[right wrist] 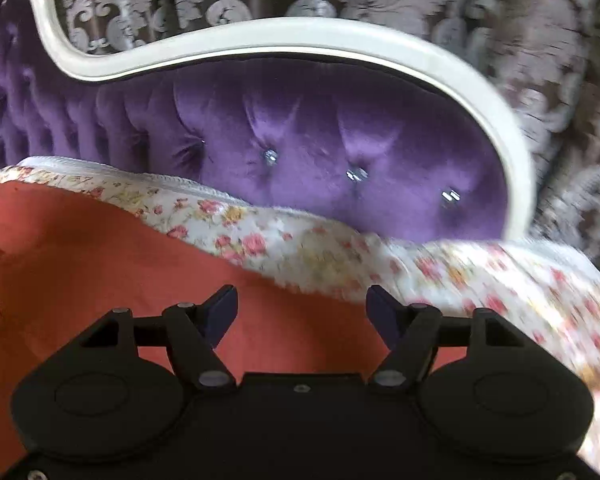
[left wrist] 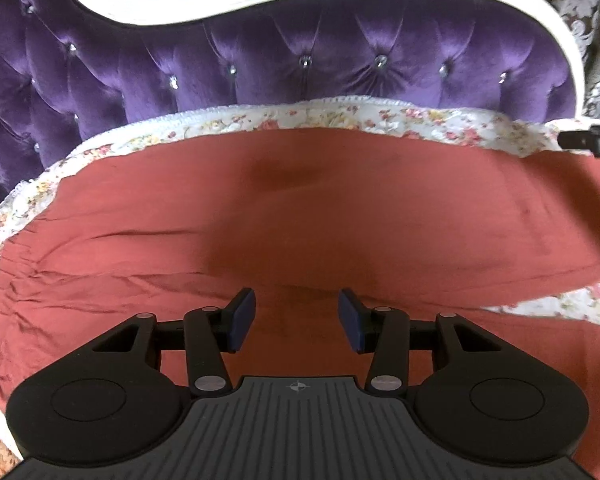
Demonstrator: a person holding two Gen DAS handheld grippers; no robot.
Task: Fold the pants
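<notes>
Rust-red pants [left wrist: 300,220] lie spread flat on a floral cover [left wrist: 380,118], gathered wrinkles at the left and the two legs parting at the right. My left gripper [left wrist: 296,308] hovers over the cloth, open, with nothing between its blue pads. A black tip of the right gripper [left wrist: 588,142] shows at the far right edge of the left wrist view. In the right wrist view the right gripper [right wrist: 302,304] stands wide open above the far edge of the pants [right wrist: 100,260], where red cloth meets the floral cover [right wrist: 300,248]. Nothing is held.
A purple tufted sofa back [left wrist: 260,64] with a curved white frame [right wrist: 340,34] rises right behind the cover. Patterned curtains [right wrist: 540,60] hang beyond it. The floral cover runs on to the right [right wrist: 540,292], past the pants.
</notes>
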